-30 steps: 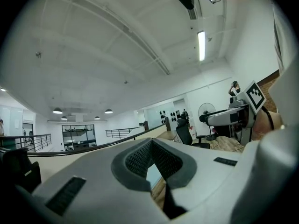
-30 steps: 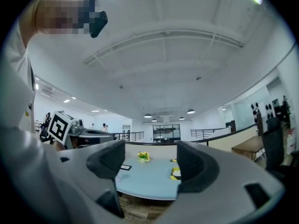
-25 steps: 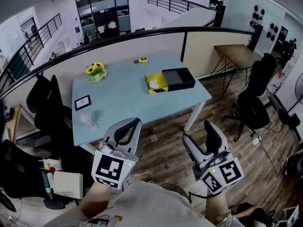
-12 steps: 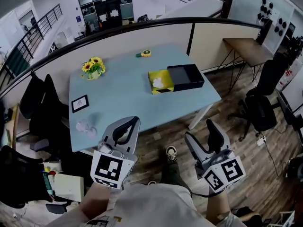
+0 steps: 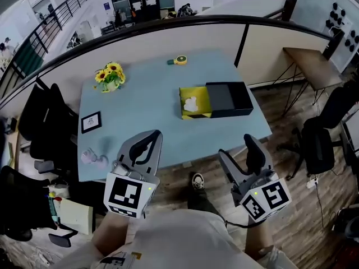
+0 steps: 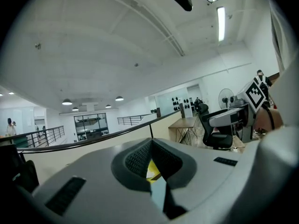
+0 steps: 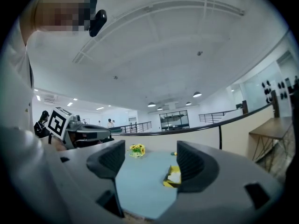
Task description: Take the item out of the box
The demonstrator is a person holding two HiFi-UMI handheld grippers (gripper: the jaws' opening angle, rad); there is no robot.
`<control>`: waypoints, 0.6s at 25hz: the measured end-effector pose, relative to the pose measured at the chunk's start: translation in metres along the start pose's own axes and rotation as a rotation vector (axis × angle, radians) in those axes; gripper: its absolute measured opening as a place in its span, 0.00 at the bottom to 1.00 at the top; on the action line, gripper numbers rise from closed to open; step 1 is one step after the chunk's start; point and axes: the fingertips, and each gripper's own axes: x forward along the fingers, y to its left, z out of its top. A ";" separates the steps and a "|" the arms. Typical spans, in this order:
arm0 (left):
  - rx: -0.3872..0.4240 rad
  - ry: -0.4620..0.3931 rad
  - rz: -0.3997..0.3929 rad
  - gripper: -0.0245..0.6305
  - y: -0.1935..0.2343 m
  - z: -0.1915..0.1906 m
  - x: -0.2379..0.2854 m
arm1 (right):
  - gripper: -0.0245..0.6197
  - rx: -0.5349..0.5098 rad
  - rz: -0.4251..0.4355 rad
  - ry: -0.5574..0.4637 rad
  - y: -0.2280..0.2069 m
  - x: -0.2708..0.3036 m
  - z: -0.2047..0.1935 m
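Note:
An open yellow box [image 5: 194, 102] lies on the light blue table [image 5: 146, 111], right of its middle, with a white item [image 5: 191, 103] inside it. A black lid or sleeve [image 5: 227, 98] adjoins the box on the right. Both grippers are held short of the table's near edge, well away from the box. My left gripper [image 5: 150, 139] is shut with nothing in it; its pads [image 6: 140, 158] meet, and a sliver of the yellow box [image 6: 152, 170] shows past them. My right gripper [image 5: 240, 151] stands open and empty, and the box [image 7: 172, 176] shows between its jaws.
On the table are a sunflower pot [image 5: 110, 77], a small picture frame [image 5: 91, 121], a yellow tape measure [image 5: 179, 60] and a pinkish object [image 5: 90, 158] at the near left corner. Black chairs [image 5: 45, 116] stand left, another chair [image 5: 322, 139] and a wooden desk [image 5: 311, 66] right.
The table and box have shifted right and nearer in the head view as the person steps toward it. Both grippers keep their pose, left shut and right open.

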 end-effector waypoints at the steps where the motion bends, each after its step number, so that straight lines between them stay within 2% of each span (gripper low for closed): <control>1: -0.003 0.011 0.016 0.04 0.004 -0.001 0.014 | 0.57 0.001 0.016 0.014 -0.011 0.012 -0.001; 9: -0.022 0.095 0.114 0.04 0.031 -0.010 0.119 | 0.57 0.001 0.151 0.101 -0.096 0.109 -0.007; 15: -0.040 0.152 0.182 0.04 0.049 -0.029 0.166 | 0.56 -0.003 0.250 0.168 -0.130 0.165 -0.025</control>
